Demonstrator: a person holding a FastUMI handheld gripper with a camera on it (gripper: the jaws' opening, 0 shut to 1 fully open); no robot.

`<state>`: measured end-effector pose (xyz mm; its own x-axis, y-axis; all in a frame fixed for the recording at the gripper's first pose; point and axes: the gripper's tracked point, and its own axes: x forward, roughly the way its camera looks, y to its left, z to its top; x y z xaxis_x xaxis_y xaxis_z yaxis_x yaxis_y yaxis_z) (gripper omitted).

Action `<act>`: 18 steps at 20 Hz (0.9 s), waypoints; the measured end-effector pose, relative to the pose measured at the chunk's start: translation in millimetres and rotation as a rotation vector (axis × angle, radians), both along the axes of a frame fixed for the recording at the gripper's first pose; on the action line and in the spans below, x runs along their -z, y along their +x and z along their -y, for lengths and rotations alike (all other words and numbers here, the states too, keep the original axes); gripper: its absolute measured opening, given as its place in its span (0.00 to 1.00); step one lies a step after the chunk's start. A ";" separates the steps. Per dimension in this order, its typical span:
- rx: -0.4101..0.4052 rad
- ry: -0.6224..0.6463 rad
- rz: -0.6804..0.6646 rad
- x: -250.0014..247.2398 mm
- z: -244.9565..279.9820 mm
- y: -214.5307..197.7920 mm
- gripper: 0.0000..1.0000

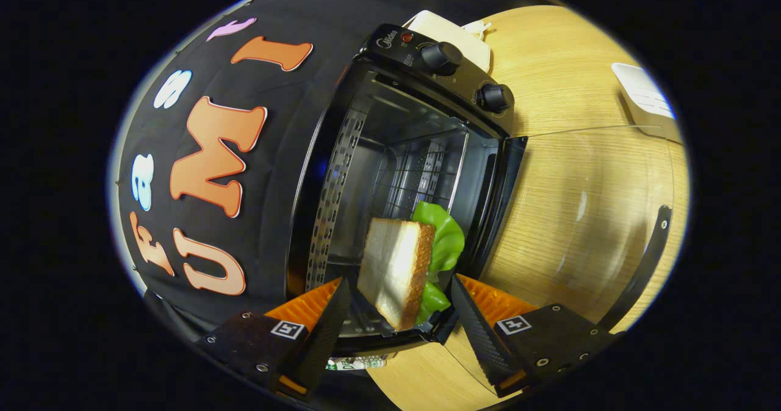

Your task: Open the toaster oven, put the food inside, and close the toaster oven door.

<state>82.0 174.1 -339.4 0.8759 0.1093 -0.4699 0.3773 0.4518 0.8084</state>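
The black toaster oven (390, 155) stands open, and its glass door (579, 216) is folded down flat over the wooden table. The whole view is rolled, so the oven's floor lies toward the door side. A sandwich (396, 271), a slice of toasted bread with green lettuce (448, 240) under it, sits at the oven's mouth with its near end by the front lip. It lies between the fingers of my gripper (399, 283). The fingers stand open, with a narrow dark gap on each side of the sandwich.
Two black knobs (442, 56) (494, 97) sit on the oven's control strip. The door's dark handle bar (647, 258) runs along its outer edge. A white object (647, 97) lies on the table (549, 51) beyond the door. A cream-coloured thing (454, 30) shows behind the oven.
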 end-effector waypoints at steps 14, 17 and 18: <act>-0.360 -0.298 -0.026 -27.5 11.2 -94.8 0.98; -0.443 -0.434 -0.005 -33.8 18.7 -116.5 0.98; -0.472 -0.476 -0.009 -32.9 21.1 -123.8 0.98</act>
<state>-41.8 153.0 -306.4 0.7810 0.2589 -0.5683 0.0571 0.8766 0.4778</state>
